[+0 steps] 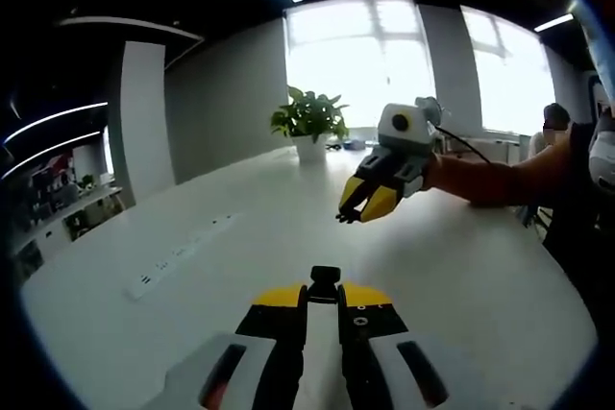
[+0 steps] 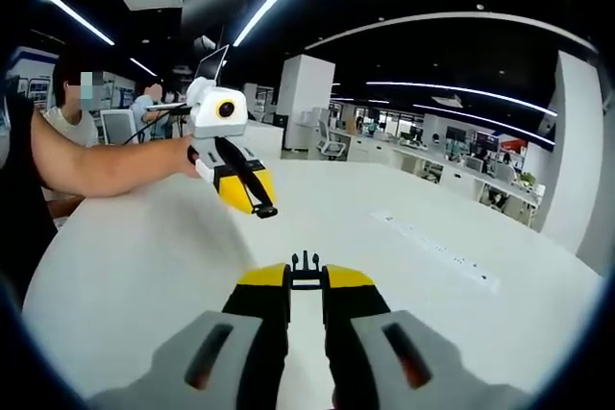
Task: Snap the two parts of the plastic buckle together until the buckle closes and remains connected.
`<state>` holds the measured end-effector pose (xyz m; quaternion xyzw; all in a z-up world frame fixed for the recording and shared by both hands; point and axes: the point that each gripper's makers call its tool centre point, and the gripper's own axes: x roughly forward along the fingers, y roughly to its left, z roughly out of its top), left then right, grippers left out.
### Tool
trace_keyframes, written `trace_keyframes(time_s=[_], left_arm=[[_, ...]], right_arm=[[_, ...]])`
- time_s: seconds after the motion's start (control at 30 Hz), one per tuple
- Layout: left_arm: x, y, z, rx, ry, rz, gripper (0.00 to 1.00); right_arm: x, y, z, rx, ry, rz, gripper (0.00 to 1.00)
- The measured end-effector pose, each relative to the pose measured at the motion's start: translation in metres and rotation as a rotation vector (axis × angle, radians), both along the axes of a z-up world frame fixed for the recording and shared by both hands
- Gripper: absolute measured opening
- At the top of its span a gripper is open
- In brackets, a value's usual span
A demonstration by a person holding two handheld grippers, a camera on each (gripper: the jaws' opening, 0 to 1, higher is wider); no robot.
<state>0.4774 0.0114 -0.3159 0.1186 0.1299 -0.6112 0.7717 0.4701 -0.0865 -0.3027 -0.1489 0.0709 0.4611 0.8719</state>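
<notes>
Buckle socket (image 1: 325, 284) sits clamped in the left tongs (image 1: 324, 297), long axis pointing forward. Right tongs (image 2: 306, 280) grip the pronged half (image 2: 306, 266), prongs forward, well apart above the white desk (image 1: 240, 237).

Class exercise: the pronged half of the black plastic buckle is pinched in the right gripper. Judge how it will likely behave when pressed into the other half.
The pronged buckle half probably stays stiff: it juts unsupported from the right gripper without sagging. Its thin prongs may flex. Being small and held only at its base, it might twist against the socket half in the left gripper.
</notes>
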Motion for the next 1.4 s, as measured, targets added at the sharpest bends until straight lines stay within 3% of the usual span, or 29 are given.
trace_keyframes(time_s=[1.17,1.4], left_arm=[[-0.031,-0.001,-0.011,0.029,0.008,-0.014,0.1],[-0.036,-0.002,-0.011,0.031,0.006,-0.02,0.1]], right_arm=[[-0.019,0.001,-0.002,-0.012,-0.005,0.006,0.11],[-0.034,0.002,-0.007,-0.031,0.0,0.025,0.11]])
